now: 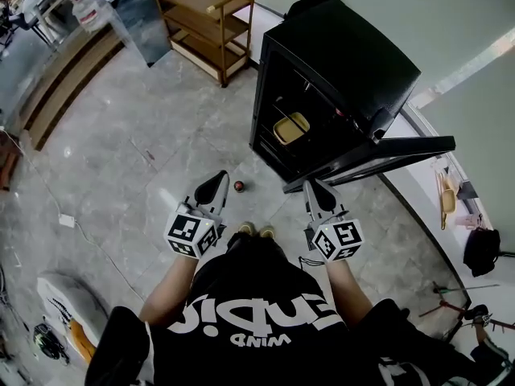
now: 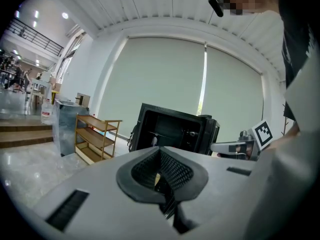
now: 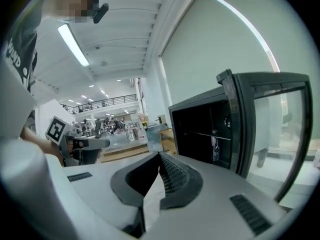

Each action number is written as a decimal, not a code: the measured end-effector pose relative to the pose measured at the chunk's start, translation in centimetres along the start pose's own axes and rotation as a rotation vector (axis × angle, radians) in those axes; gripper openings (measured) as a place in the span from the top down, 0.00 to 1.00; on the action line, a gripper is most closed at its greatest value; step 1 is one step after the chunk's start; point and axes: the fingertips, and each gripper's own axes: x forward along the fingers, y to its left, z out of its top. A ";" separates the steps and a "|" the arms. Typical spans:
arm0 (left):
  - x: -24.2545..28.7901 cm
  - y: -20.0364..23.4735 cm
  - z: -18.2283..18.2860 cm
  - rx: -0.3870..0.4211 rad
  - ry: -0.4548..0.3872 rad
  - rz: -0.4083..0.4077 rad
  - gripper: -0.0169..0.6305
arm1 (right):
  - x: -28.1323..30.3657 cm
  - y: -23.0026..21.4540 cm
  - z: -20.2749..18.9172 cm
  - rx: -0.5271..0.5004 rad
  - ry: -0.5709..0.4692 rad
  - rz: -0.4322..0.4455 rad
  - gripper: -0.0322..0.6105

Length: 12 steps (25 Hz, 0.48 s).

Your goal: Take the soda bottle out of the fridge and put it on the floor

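We hold the left tongs and right tongs clenched, pads pressed together. The soda bottle stands upright on the floor, red cap up. It sits between the tips, just right of the left one, near the open fridge.

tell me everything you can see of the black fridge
The fridge is a small black box standing upright on the grey tiled floor, close to the wall. Its door, a black frame round a see-through pane, hangs wide open. Inside are a thin shelf and a yellowish container.
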 end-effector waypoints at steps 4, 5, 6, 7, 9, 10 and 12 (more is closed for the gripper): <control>-1.2 0.5 1.1 0.015 -0.026 0.022 0.96 | -1.3 -0.1 1.2 -0.003 -0.034 -0.023 0.91; -1.4 0.6 1.3 0.016 -0.033 0.025 0.96 | -1.5 -0.2 1.3 -0.005 -0.038 -0.029 0.91; -1.6 0.6 1.5 0.016 -0.041 0.029 0.96 | -1.7 -0.3 1.3 -0.010 -0.040 -0.034 0.91; -1.8 0.6 1.6 0.016 -0.049 0.033 0.96 | -1.8 -0.3 1.4 -0.018 -0.041 -0.037 0.91; -2.0 0.5 1.8 0.019 -0.063 0.042 0.96 | -2.1 -0.4 1.6 -0.037 -0.044 -0.044 0.91; -2.1 0.4 1.9 0.025 -0.069 0.046 0.96 | -2.2 -0.4 1.7 -0.047 -0.047 -0.050 0.91; -2.2 0.2 2.1 0.041 -0.080 0.053 0.96 | -2.3 -0.4 1.9 -0.065 -0.055 -0.068 0.91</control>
